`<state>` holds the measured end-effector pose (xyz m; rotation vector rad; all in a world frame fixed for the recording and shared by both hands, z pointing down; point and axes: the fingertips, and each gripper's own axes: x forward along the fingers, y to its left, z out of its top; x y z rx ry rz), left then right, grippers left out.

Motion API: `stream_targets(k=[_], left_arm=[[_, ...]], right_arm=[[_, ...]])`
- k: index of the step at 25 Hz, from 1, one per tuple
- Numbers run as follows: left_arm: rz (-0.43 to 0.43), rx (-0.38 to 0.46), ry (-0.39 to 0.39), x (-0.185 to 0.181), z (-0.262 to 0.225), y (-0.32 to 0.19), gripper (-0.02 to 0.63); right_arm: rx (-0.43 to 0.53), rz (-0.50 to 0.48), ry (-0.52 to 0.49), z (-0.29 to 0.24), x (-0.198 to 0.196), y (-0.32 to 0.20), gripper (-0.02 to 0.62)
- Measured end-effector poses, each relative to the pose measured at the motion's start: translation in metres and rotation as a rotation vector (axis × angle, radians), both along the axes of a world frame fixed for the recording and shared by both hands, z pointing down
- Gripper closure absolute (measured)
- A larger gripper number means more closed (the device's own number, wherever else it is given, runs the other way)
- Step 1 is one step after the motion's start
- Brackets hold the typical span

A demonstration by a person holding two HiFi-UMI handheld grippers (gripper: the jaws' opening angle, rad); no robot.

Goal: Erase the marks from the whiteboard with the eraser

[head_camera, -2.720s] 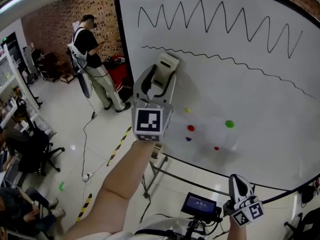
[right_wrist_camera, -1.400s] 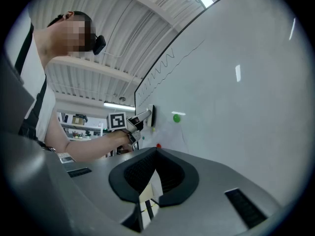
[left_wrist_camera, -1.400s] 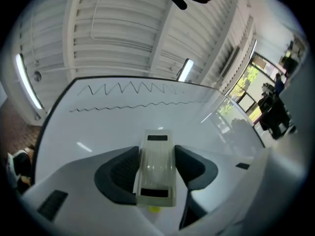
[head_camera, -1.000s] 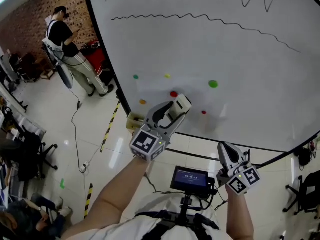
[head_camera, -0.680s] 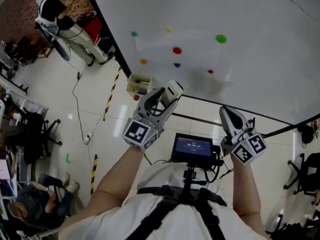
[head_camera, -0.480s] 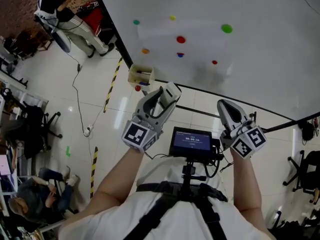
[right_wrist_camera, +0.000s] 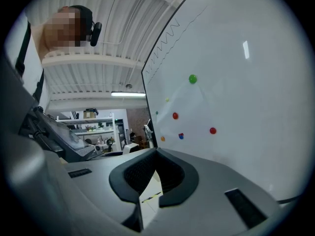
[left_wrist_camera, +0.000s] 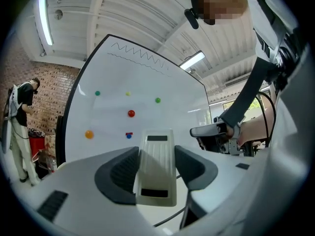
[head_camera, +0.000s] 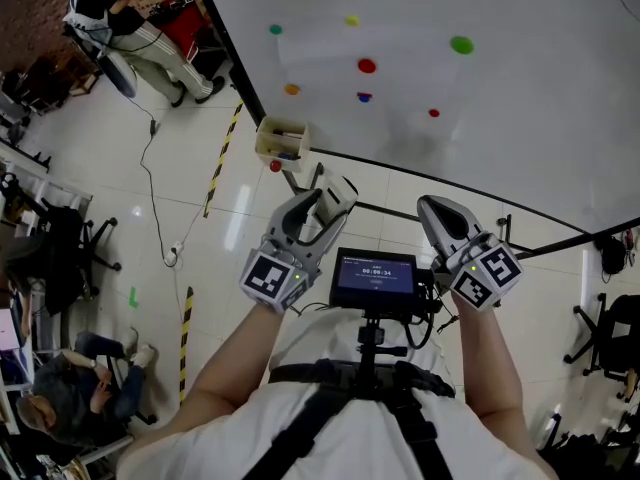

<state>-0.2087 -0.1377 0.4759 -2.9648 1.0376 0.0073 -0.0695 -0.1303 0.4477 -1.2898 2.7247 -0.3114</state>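
Observation:
My left gripper (head_camera: 325, 196) is shut on the cream eraser (head_camera: 338, 190), which stands upright between the dark pads (left_wrist_camera: 123, 168) in the left gripper view. It hangs low by my chest, well short of the whiteboard (head_camera: 520, 98). A zigzag line (left_wrist_camera: 140, 54) and a wavy line below it run along the board's top, with coloured magnet dots (head_camera: 367, 66) lower down. My right gripper (head_camera: 432, 210) is at my right side, also away from the board. Its jaws meet at the tips in the right gripper view (right_wrist_camera: 156, 154), with nothing in them.
A monitor (head_camera: 375, 278) sits on my chest rig between the grippers. A small box of markers (head_camera: 282, 141) hangs by the board's lower left corner. A person (head_camera: 110, 8) stands at the far left; another sits at bottom left (head_camera: 70, 388). Office chairs (head_camera: 70, 248) stand nearby.
Both grippers have come down and back from the board toward my chest, the left one keeping the eraser. My head view has tilted down, so the drawn lines have left it.

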Motion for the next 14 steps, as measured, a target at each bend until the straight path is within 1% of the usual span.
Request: stream_targets(k=[8, 14], left_arm=[[-0.004, -0.013, -0.015, 0.005, 0.008, 0.004, 0.354], [-0.018, -0.020, -0.023, 0.002, 0.009, 0.002, 0.354]], right_arm=[[-0.042, 0.003, -0.023, 0.019, 0.005, 0.006, 0.581], [-0.035, -0.023, -0.018, 0.019, 0.000, 0.006, 0.581]])
